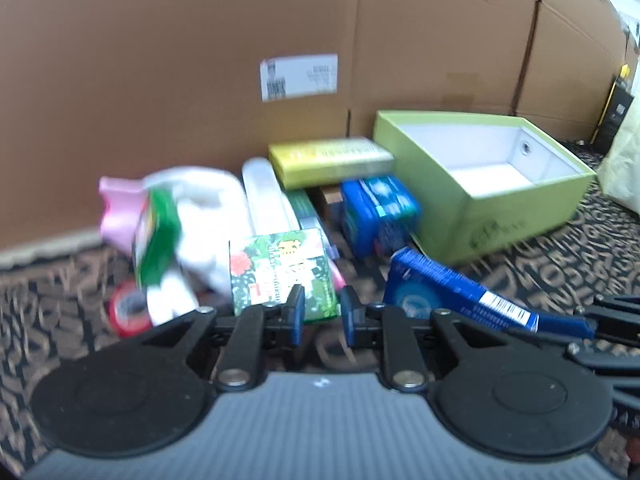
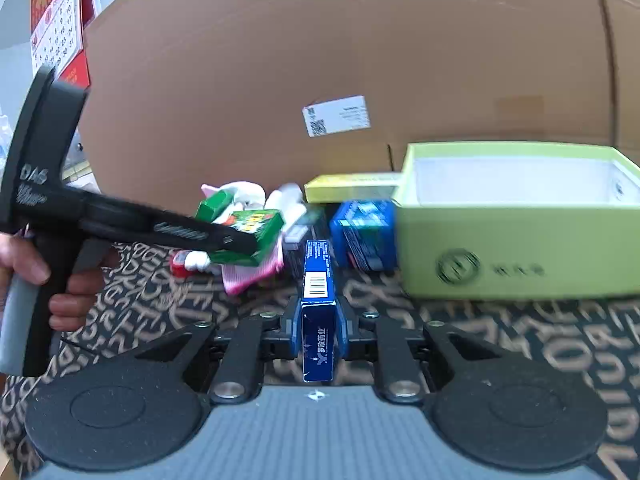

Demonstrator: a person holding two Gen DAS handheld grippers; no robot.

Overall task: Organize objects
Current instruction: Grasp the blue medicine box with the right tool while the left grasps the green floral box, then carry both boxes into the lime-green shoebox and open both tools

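My right gripper (image 2: 318, 330) is shut on a long blue box (image 2: 317, 312), held above the carpet; the box also shows in the left wrist view (image 1: 452, 296). My left gripper (image 1: 322, 316) is open and empty, just in front of a green flowered box (image 1: 282, 276), which shows behind the left gripper's body in the right wrist view (image 2: 252, 236). An open lime-green box (image 2: 516, 220) stands at the right, white inside and empty (image 1: 488, 176). A pile of items lies by the cardboard: a yellow box (image 1: 332, 160), a blue pack (image 1: 378, 212), a white bundle (image 1: 204, 216).
A tall cardboard wall (image 1: 200, 80) closes the back. The floor is dark patterned carpet (image 2: 520, 340). A red tape roll (image 1: 128, 312) and a pink item (image 1: 118, 212) lie at the pile's left. A pale bag (image 1: 624, 160) stands at the far right.
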